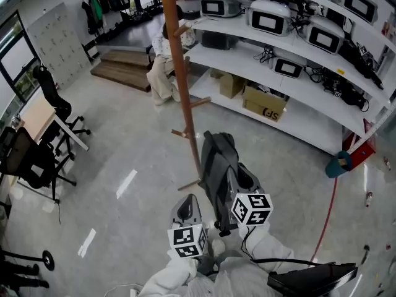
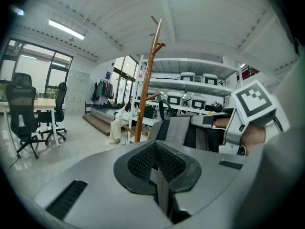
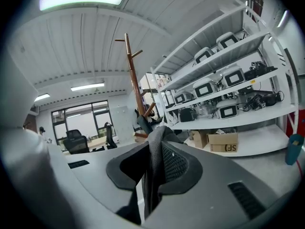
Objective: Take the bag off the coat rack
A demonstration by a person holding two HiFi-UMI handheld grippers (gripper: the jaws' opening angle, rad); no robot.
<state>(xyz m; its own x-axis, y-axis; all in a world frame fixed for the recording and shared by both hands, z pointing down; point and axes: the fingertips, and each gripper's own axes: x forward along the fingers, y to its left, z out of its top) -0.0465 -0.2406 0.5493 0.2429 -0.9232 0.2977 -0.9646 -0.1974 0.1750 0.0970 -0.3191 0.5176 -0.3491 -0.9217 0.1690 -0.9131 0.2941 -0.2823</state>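
Low and just left of centre in the head view, the left tongs (image 1: pixel 187 206) are idling with their jaws pressed together on nothing and are pointing toward the coat rack (image 1: pixel 183 91). The rack's brown pole is running from the top edge down to its feet on the floor near mid-frame. Just right of the pole's lower part, the grey-and-black bag (image 1: pixel 218 166) is hanging in the air beside the rack, not from a peg as far as that view is showing. Whether it is brushing the pole I cannot tell. Further right, the right tongs (image 3: pixel 152 156) are pinching a fold of the bag's dark fabric and carrying its weight. The step in hand is looking like the lift-away, since the bag is appearing free of the pegs and only needing to be drawn clear. The next move is calling for holding that pinch firm and pulling the bag back from the pole without snagging the low peg (image 1: pixel 180 133).
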